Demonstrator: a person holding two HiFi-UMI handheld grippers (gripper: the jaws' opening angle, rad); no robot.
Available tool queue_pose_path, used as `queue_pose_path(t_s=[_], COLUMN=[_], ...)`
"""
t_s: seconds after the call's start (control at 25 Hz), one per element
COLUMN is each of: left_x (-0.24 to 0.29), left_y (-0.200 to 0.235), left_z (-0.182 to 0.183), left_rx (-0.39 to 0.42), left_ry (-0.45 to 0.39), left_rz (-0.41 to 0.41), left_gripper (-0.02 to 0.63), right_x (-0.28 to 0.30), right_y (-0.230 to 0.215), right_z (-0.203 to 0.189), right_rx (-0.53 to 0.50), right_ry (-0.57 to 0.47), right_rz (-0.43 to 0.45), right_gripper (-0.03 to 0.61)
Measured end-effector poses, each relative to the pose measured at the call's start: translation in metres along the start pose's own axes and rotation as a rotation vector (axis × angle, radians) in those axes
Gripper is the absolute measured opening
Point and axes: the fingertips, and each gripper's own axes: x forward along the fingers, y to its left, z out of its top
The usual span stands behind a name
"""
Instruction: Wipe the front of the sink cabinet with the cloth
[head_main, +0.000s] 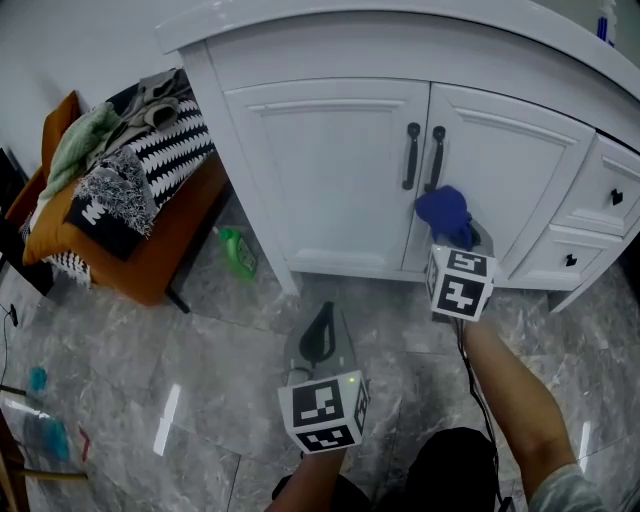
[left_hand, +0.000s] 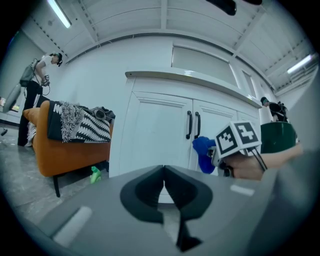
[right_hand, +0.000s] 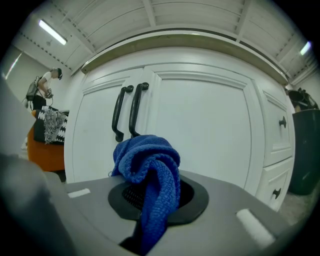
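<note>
Nearest, the left gripper (head_main: 320, 325) is positioned over the floor (head_main: 200, 350) with its fingers (left_hand: 147, 192) pressed together on nothing, while farther right the right gripper (head_main: 457, 238) has its fingers (right_hand: 195, 197) clamped on the blue cloth (head_main: 443, 212), located at the sink cabinet (head_main: 330, 170) right door (head_main: 500, 180), just below the handles (head_main: 411, 155).

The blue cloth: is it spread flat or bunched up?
Bunched up. The cloth is a twisted wad gripped by the right tool.
</note>
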Motion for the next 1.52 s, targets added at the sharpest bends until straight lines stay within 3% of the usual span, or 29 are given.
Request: queue_pose_path(t_s=[0.28, 0.68, 1.08, 1.52], left_x=[-0.006, -0.02, -0.028, -0.037], left_y=[0.006, 0.041, 0.08, 0.1], left_z=[0.0, 0.003, 0.0, 0.0], left_rx=[-0.012, 0.01, -0.02, 0.005], left_ry=[0.002, -0.002, 0.0, 0.003], left_rz=[0.007, 0.028, 0.079, 0.102], left_gripper=[0.011, 0.011, 0.011, 0.011], right_x=[0.005, 0.021, 0.029, 0.035], right_y=[0.065, 0.122, 0.174, 0.228], right_z=[0.002, 0.009, 0.014, 0.016], right_rx=[-0.044, 0.003, -0.055, -0.064], right_ry=[0.01, 0.014, 0.009, 0.055], right_rz=[0.141, 0.183, 0.231, 0.295], right_gripper=[0.061, 0.063, 0.063, 0.063])
